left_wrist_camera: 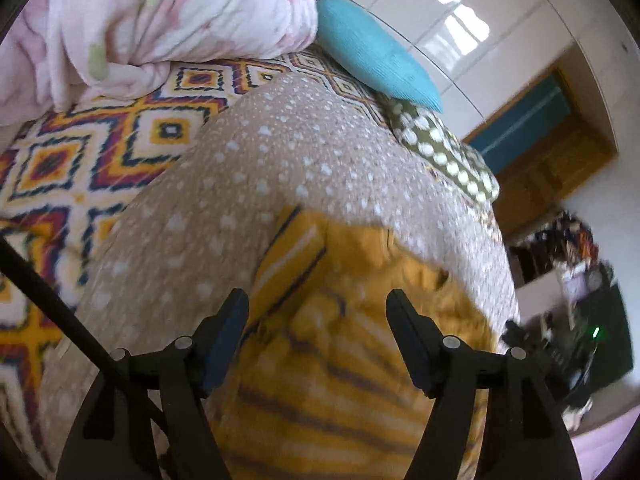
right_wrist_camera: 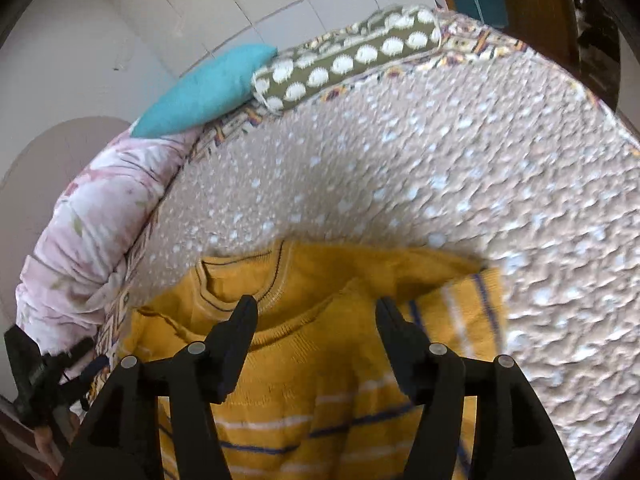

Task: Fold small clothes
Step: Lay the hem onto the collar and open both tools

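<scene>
A small mustard-yellow knitted sweater (right_wrist_camera: 320, 360) with white and navy stripes lies on a beige dotted blanket (right_wrist_camera: 440, 168). In the right wrist view its collar faces away from me and one sleeve (right_wrist_camera: 472, 312) is folded in on the right. My right gripper (right_wrist_camera: 316, 308) is open and empty, its jaws wide apart above the collar area. In the left wrist view the sweater (left_wrist_camera: 340, 360) is blurred, with a striped sleeve (left_wrist_camera: 288, 256) lying at its upper left. My left gripper (left_wrist_camera: 316, 304) is open and empty above it.
The blanket (left_wrist_camera: 280, 152) covers a bed with a patterned sheet (left_wrist_camera: 80, 148). A pink floral duvet (left_wrist_camera: 140, 20), a teal pillow (left_wrist_camera: 376, 52) and an olive dotted cushion (left_wrist_camera: 444, 152) lie at the bed's far side. A wooden door (left_wrist_camera: 552, 152) and clutter stand beyond.
</scene>
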Action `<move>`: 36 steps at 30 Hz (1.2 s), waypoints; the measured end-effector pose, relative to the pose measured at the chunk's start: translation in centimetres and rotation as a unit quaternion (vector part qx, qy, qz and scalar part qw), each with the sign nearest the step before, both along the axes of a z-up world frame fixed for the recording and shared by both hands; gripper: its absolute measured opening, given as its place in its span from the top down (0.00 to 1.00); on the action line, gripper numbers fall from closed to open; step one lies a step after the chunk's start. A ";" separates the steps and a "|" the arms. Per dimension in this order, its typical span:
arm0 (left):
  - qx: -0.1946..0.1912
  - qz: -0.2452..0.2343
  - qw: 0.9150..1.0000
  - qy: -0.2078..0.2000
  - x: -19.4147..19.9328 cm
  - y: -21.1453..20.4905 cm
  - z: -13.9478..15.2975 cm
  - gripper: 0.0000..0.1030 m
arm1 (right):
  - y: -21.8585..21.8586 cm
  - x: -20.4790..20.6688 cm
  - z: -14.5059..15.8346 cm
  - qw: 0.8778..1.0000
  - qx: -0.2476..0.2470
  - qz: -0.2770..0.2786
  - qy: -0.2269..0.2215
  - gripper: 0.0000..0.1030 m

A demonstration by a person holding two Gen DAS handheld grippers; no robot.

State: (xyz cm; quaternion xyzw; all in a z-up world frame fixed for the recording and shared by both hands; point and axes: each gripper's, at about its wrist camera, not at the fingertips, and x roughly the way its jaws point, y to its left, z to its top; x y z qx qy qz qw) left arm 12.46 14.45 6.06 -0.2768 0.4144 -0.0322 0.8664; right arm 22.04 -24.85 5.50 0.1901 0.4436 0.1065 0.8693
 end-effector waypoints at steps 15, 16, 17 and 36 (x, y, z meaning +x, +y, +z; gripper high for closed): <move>0.123 -0.035 0.992 0.006 -13.2 -3.9 -6.8 0.29 | -1.2 -15.3 -2.1 0.997 -0.052 0.042 -0.026 0.60; 0.129 -0.033 0.991 -0.004 -13.7 -4.0 -7.0 0.28 | -1.2 -15.5 -2.9 0.998 -0.052 0.036 -0.022 0.62; 0.137 -0.033 0.990 -0.014 -13.9 -4.3 -7.1 0.28 | -1.4 -15.8 -3.7 0.998 -0.052 0.027 -0.023 0.63; 0.250 -0.072 0.965 0.013 -12.9 -7.8 -8.1 0.09 | -5.0 -17.3 -6.9 0.991 0.099 0.008 -0.089 0.62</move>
